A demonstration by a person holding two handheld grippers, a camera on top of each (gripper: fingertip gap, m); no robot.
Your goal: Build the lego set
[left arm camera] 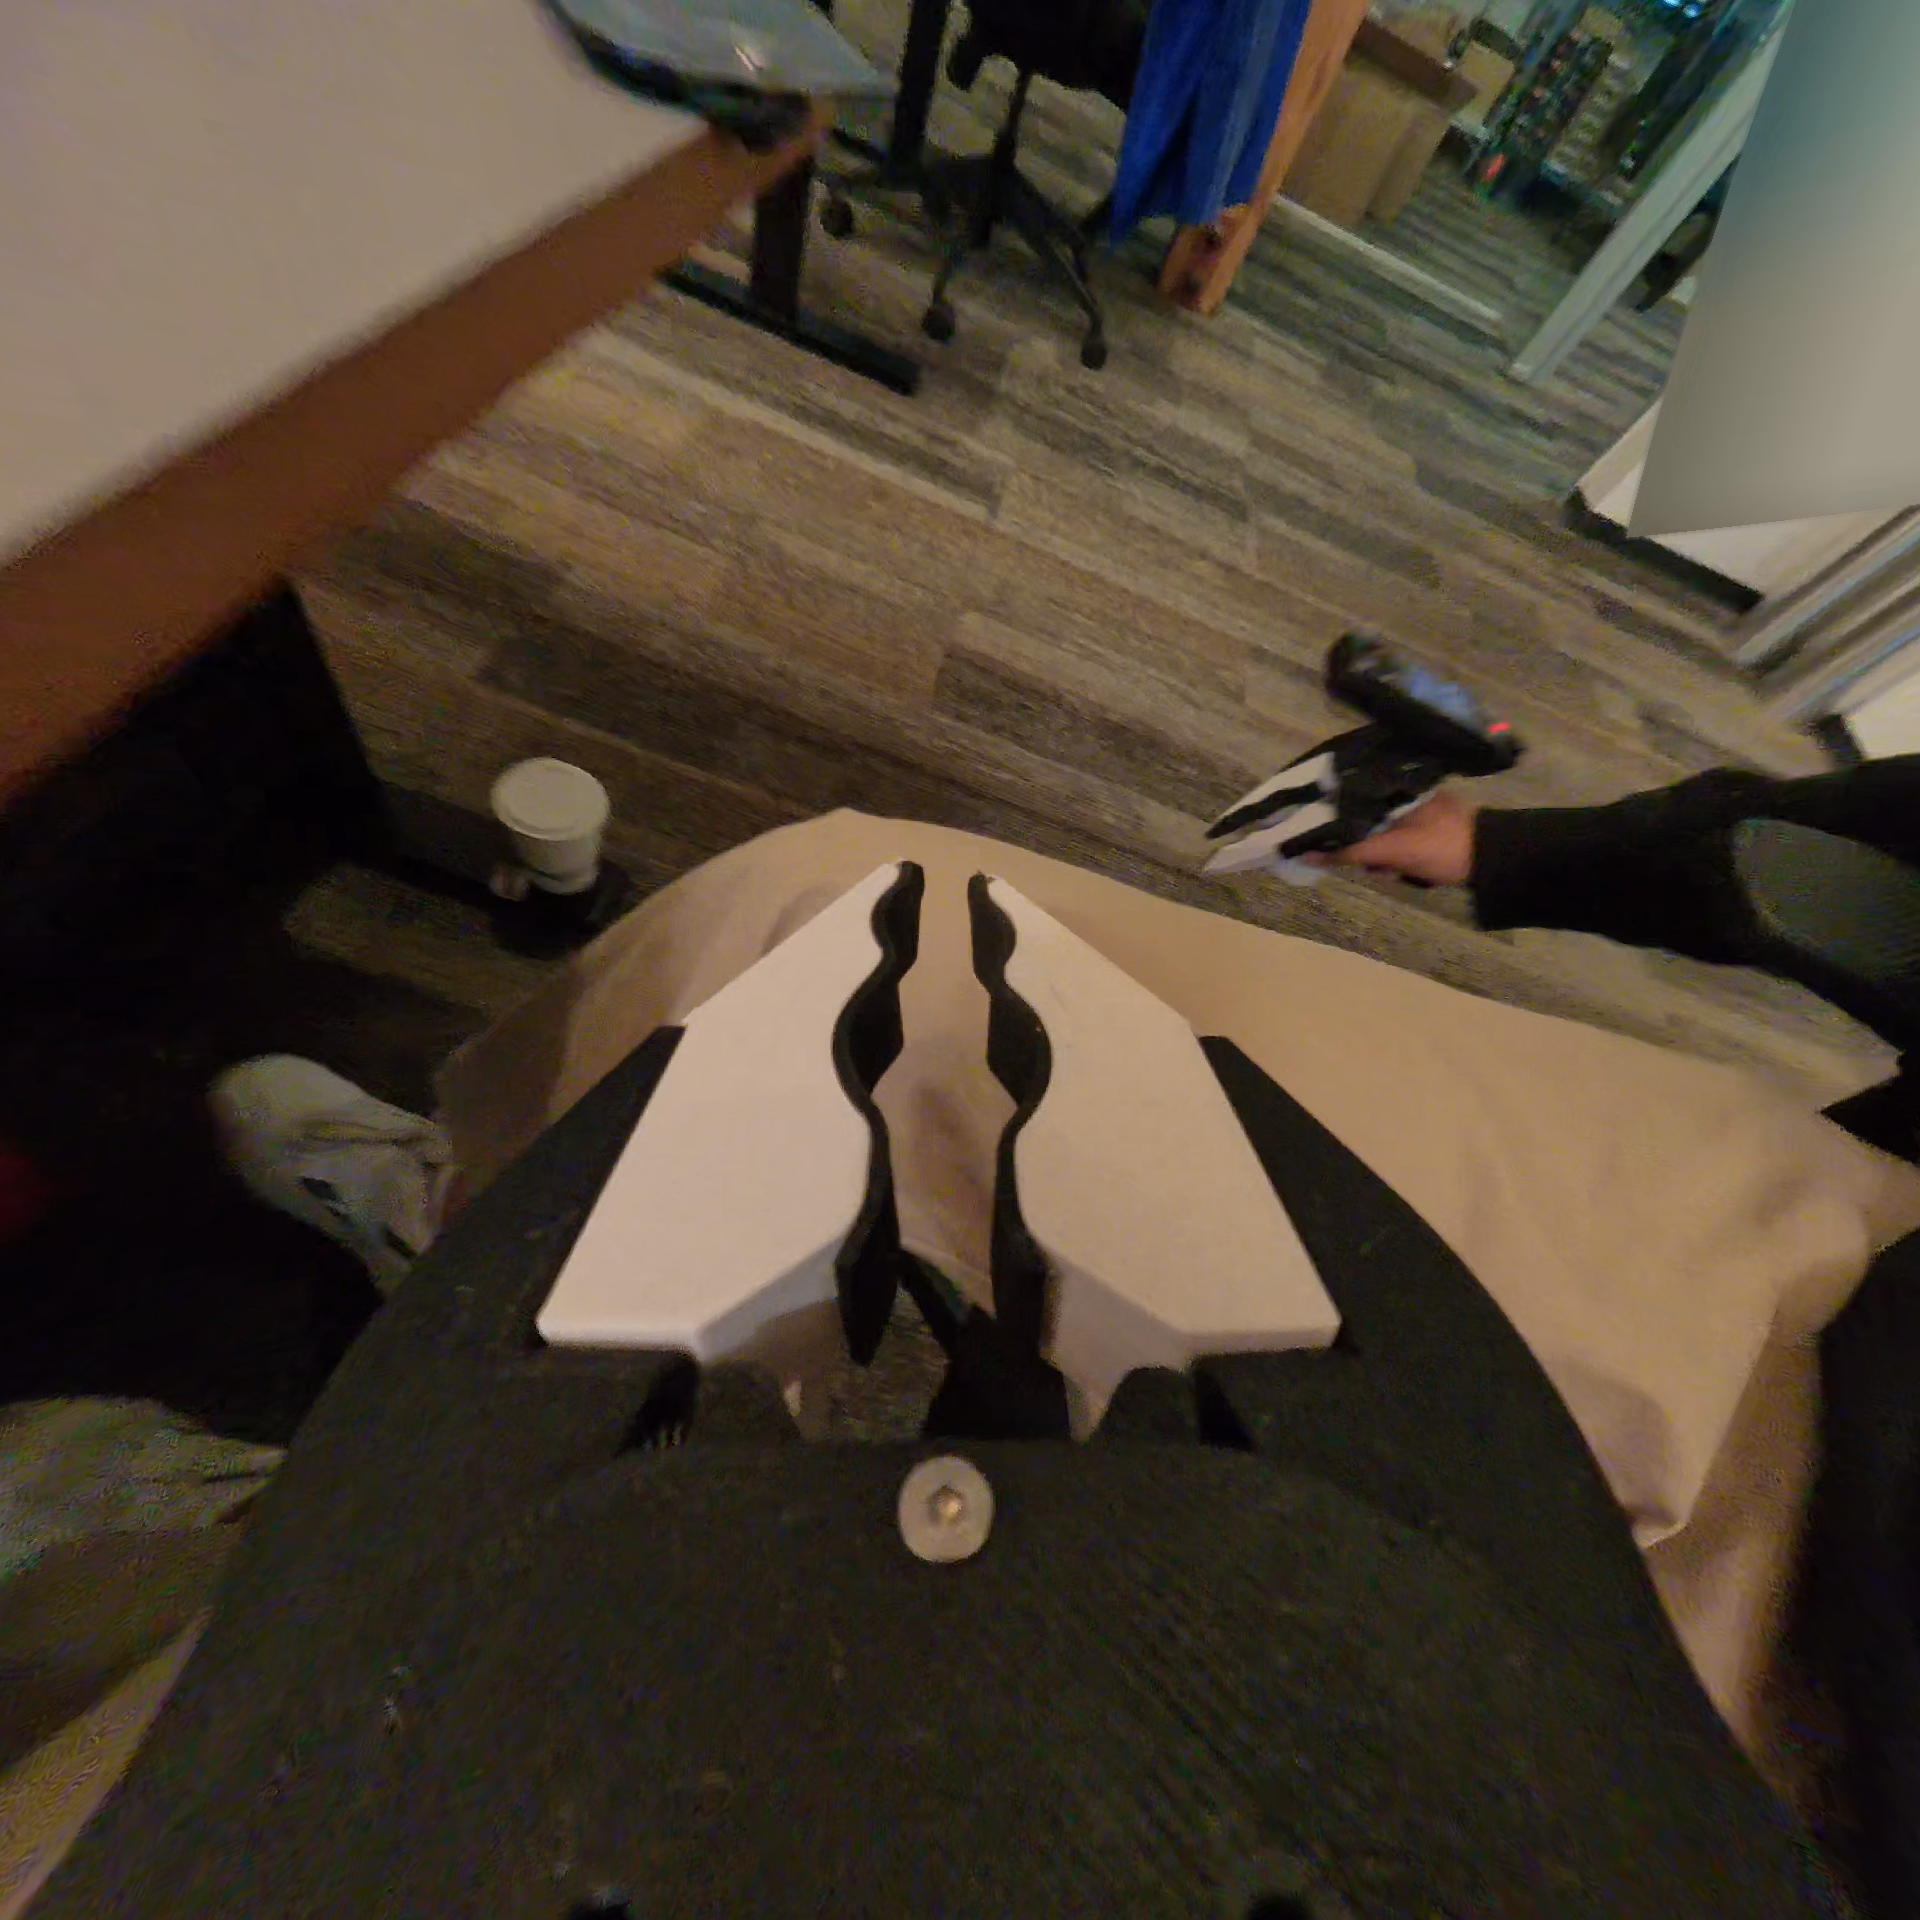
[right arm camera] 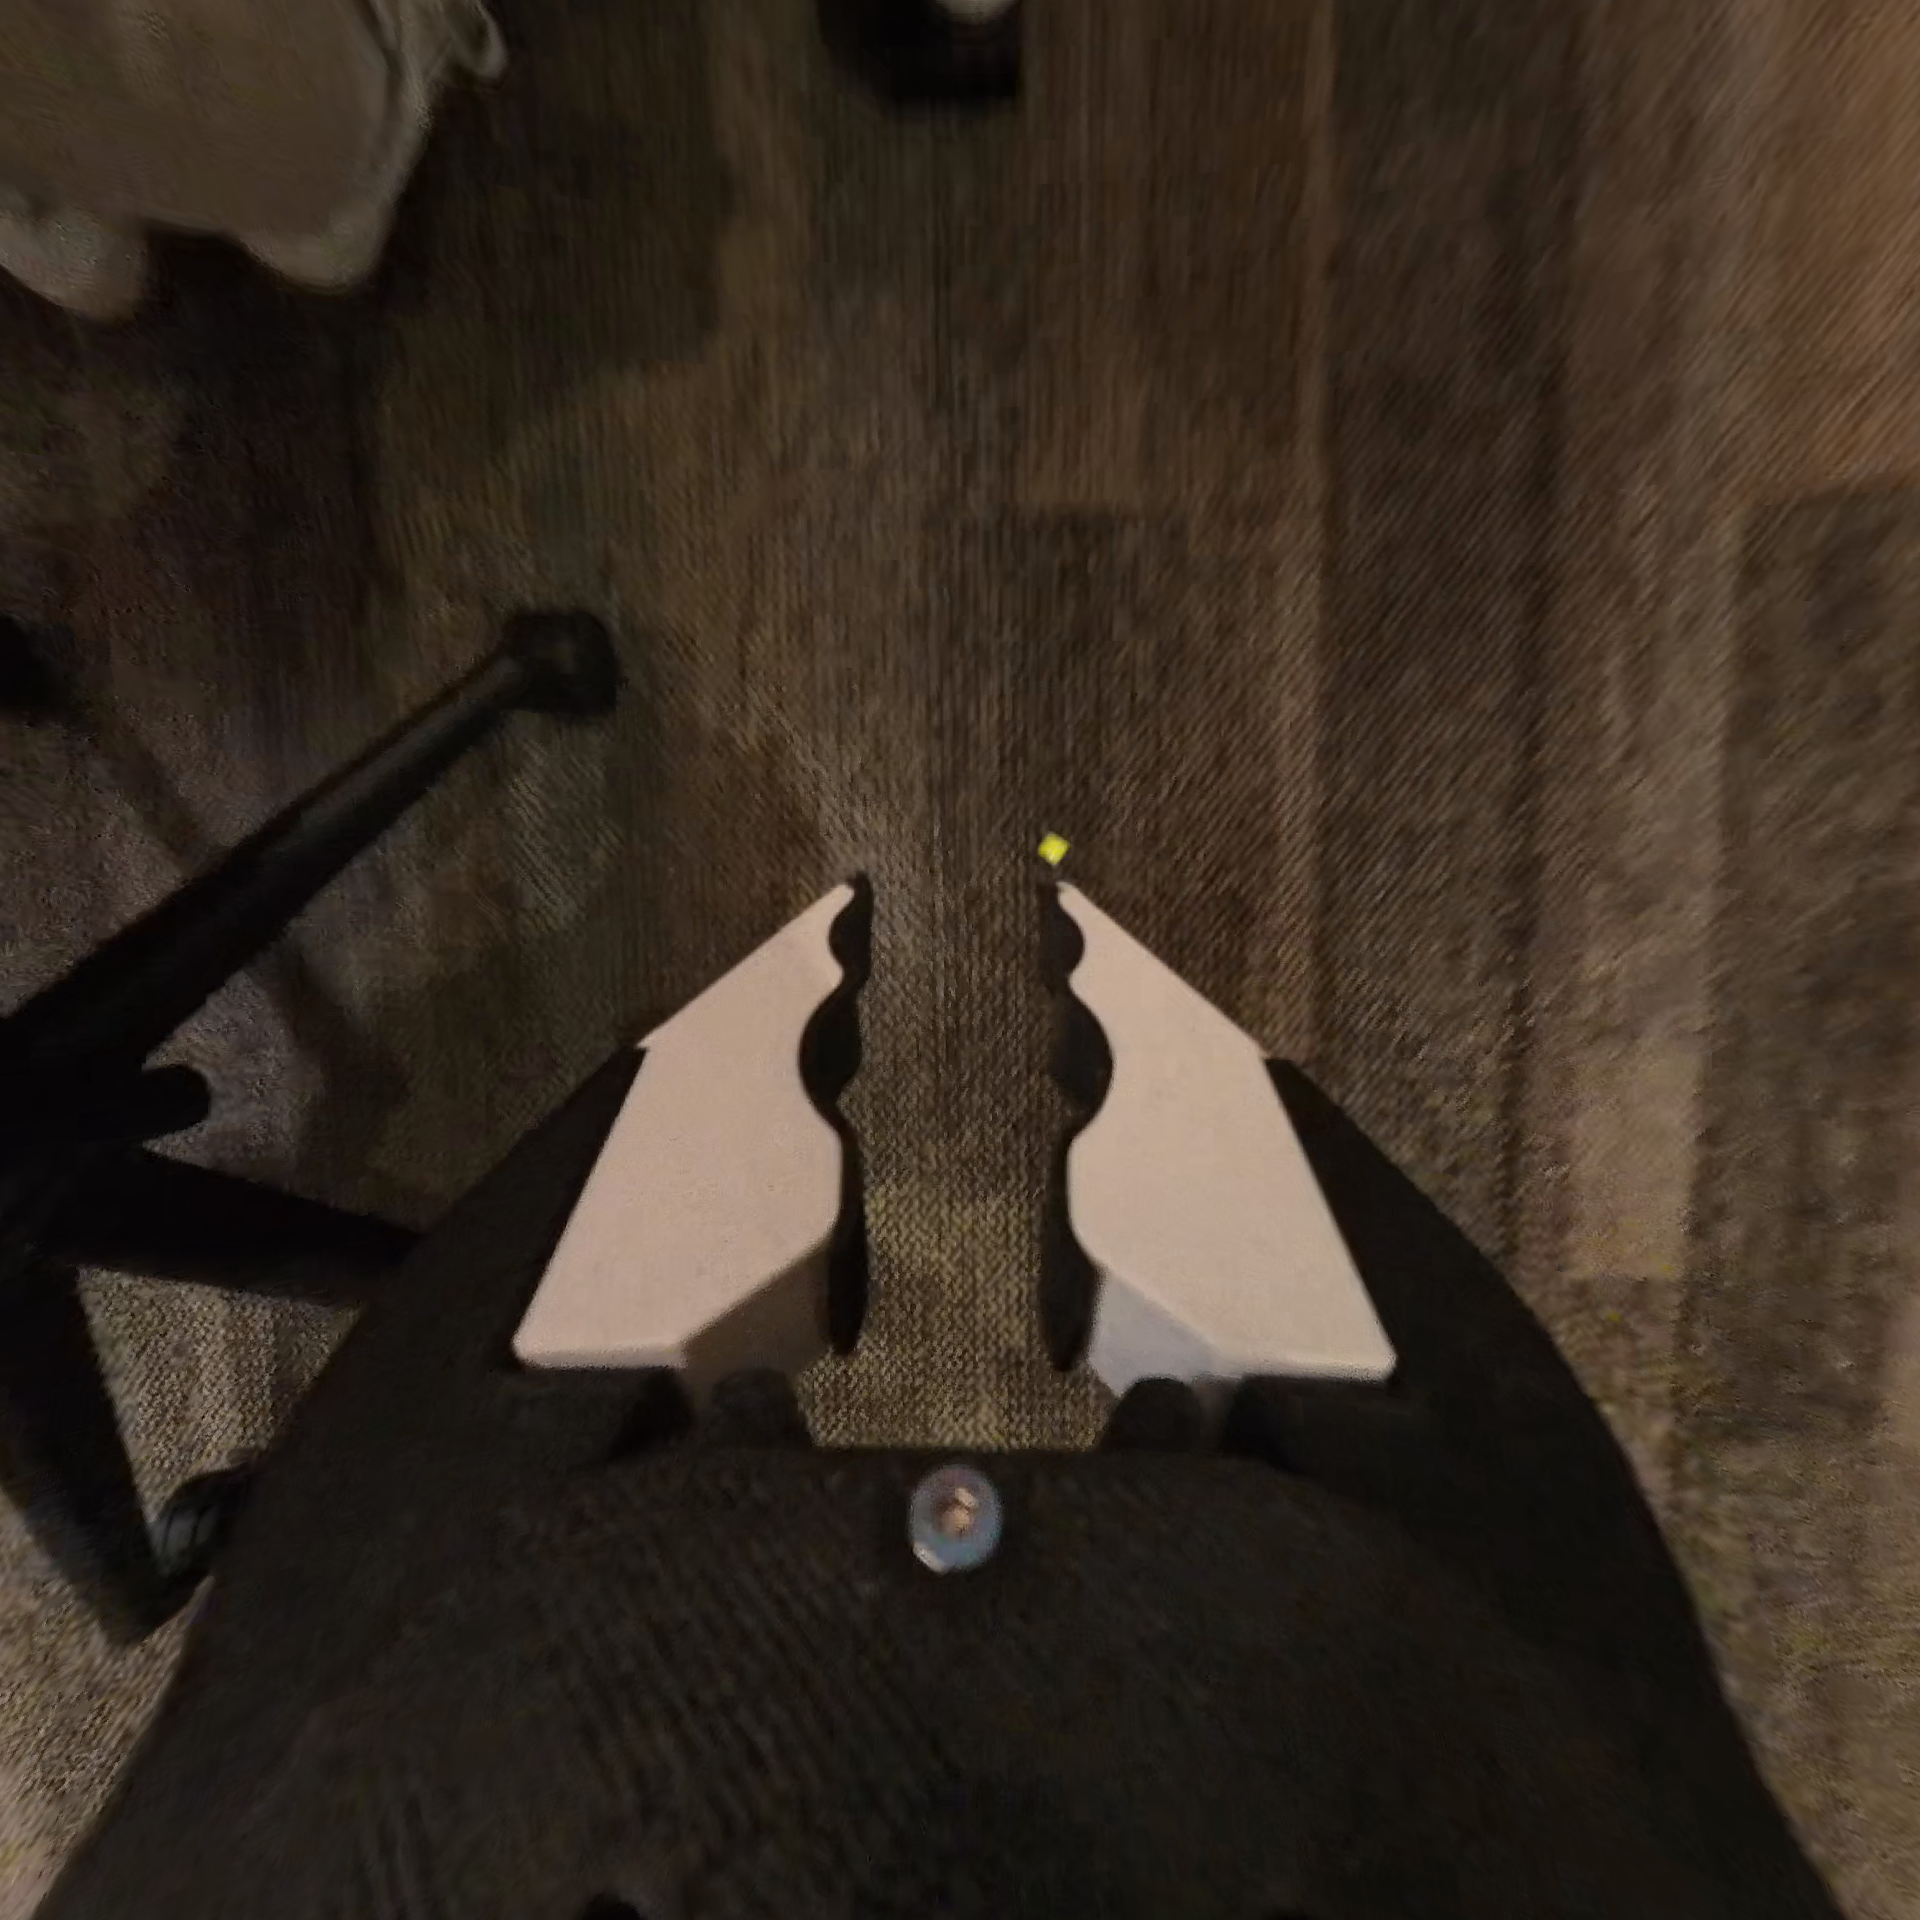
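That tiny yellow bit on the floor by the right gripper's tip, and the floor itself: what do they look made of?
Yellow piece: probably hard plastic, going by its bright even colour and square edges; too small and blurred to be sure. Floor: looks like low-pile woven carpet, matte, with a visible weave between the right gripper's open fingers.

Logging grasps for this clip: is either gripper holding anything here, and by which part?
Nothing is held. The left gripper is slightly open over the person's lap; the right gripper is open above the carpet, near a small yellow piece lying there.
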